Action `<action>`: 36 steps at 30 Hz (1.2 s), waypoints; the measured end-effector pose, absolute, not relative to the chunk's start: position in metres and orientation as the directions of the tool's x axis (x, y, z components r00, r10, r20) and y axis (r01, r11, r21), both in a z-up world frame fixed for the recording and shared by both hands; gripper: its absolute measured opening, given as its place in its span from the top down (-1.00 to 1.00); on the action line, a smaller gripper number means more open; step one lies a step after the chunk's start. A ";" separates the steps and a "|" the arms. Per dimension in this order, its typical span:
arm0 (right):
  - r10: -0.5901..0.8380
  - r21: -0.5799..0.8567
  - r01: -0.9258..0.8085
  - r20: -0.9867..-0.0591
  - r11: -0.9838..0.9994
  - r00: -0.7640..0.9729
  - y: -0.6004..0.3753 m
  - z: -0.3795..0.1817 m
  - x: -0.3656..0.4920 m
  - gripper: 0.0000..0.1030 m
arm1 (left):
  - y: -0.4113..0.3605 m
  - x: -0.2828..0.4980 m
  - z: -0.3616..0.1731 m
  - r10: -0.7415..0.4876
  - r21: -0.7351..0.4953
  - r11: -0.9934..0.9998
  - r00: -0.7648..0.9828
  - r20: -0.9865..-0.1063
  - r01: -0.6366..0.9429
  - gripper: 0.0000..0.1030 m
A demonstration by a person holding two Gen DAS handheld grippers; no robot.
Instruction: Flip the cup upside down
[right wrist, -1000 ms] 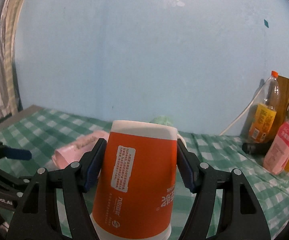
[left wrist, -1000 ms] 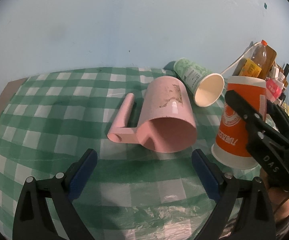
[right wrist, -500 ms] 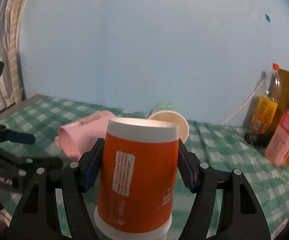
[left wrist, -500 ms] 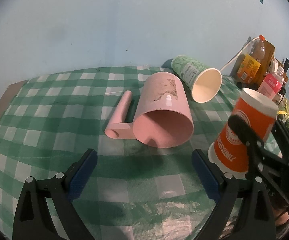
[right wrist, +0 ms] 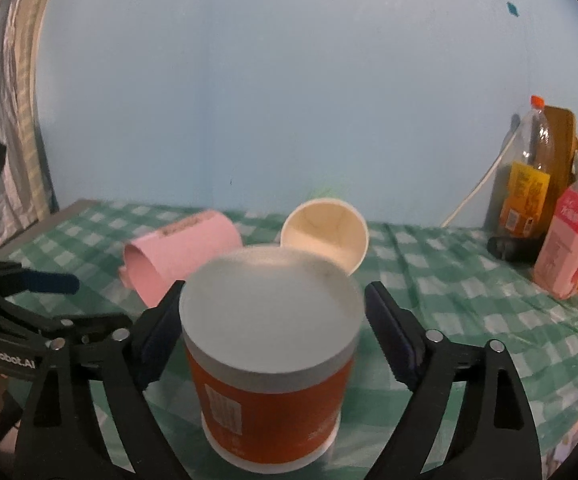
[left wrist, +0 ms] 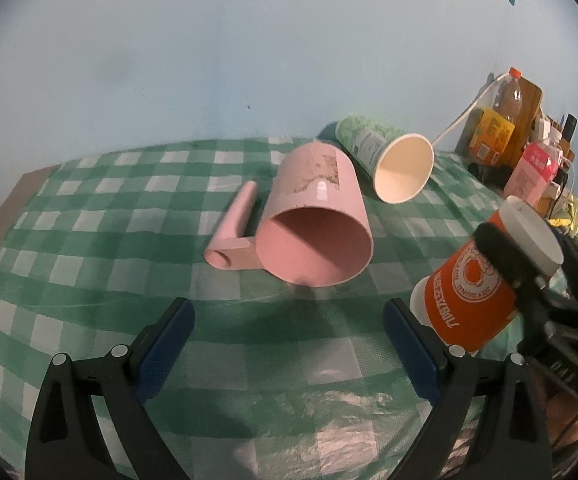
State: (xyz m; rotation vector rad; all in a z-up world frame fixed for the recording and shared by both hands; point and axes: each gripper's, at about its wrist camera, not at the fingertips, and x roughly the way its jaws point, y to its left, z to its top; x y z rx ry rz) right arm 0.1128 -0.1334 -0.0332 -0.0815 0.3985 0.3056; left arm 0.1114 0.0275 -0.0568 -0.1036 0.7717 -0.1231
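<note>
An orange paper cup (right wrist: 269, 364) stands upside down on the green checked tablecloth (right wrist: 441, 292), its white base up. My right gripper (right wrist: 271, 320) straddles it with the jaws apart and a gap at each side, so it is open. In the left wrist view the orange cup (left wrist: 485, 280) is at the right, tilted in view, with the right gripper's finger (left wrist: 509, 256) beside it. My left gripper (left wrist: 289, 344) is open and empty, just in front of a pink mug (left wrist: 313, 216) lying on its side.
A green paper cup (left wrist: 385, 160) lies on its side behind the pink mug, mouth toward me. Bottles and a pink carton (right wrist: 569, 248) crowd the right end of the table. A light blue wall (left wrist: 249, 60) runs along the back.
The right gripper has opened its jaws off the orange cup and risen, so I now see the cup's base from above. The left gripper has barely moved.
</note>
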 end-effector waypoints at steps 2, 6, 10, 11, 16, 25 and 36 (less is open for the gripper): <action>0.261 -0.035 -0.293 -0.368 0.955 0.893 -0.137 -0.027 0.109 -0.69 | 0.030 0.106 -0.052 -0.144 -0.137 0.988 0.728 -0.670 0.069 -0.87; 0.251 -0.041 -0.280 -0.335 0.959 0.908 -0.145 -0.011 0.099 -0.70 | 0.034 0.089 -0.037 -0.115 -0.130 0.991 0.788 -0.605 0.044 -0.87; 0.241 -0.044 -0.270 -0.331 0.962 0.912 -0.150 0.002 0.084 -0.70 | 0.035 0.073 -0.026 -0.098 -0.117 0.992 0.833 -0.545 0.040 -0.88; 0.240 -0.046 -0.270 -0.327 0.962 0.914 -0.152 0.005 0.079 -0.70 | 0.035 0.069 -0.025 -0.096 -0.112 0.993 0.840 -0.533 0.042 -0.88; 0.231 -0.065 -0.267 -0.334 0.961 0.914 -0.159 0.016 0.055 -0.71 | 0.030 0.052 -0.020 -0.069 -0.072 0.997 0.883 -0.464 0.040 -1.00; 0.232 -0.060 -0.269 -0.348 0.961 0.908 -0.174 0.019 0.028 -0.71 | 0.020 0.031 -0.018 -0.044 -0.030 0.999 0.908 -0.416 0.035 -1.00; 0.235 -0.057 -0.268 -0.333 0.962 0.913 -0.178 0.019 0.015 -0.71 | 0.011 0.009 -0.014 -0.016 0.012 1.000 0.936 -0.352 0.021 -1.00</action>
